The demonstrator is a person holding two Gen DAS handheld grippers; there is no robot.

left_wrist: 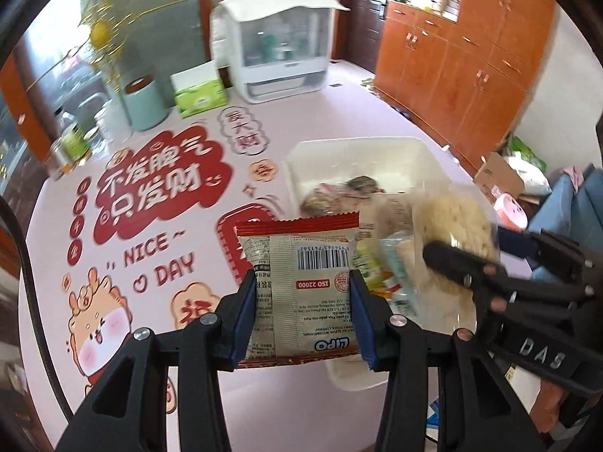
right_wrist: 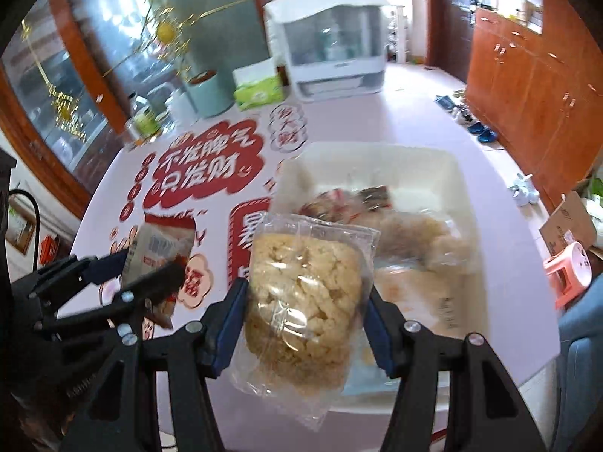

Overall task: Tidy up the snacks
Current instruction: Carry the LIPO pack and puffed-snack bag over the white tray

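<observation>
Holding one snack in each tool above the pink table (left_wrist: 320, 120): left gripper (left_wrist: 303, 312) clamped on the red-edged Lipo packet (left_wrist: 297, 282) at lower centre of the left view, blue pads pressing its two side edges; right gripper (right_wrist: 305, 301) clamped on the clear bag of puffed-rice cakes (right_wrist: 301, 301) at lower centre of the right view, squeezed across its middle

Judging both as light and soft. Sealed foil packet likely a bit slippery and crushable inside, so best held by the flat sides near the seam, with gentle force. Clear bag looks crinkly and its cakes brittle; a grip on the loose film at the top edge probably safer than on the cakes themselves

Sitting just behind both snacks, at centre right of each view, a white plastic bin (right_wrist: 377, 154) on the table, already containing several wrapped snacks: some pale puffed pieces in clear film and darker wrappers near the far wall, too blurred to name. Room seems to remain in its near part for both packets

Standing at the upper part of the frames, well apart from the bin: a white cabinet (left_wrist: 279, 45), a green tissue box (left_wrist: 198, 92) and a pale green canister (left_wrist: 145, 101)
</observation>
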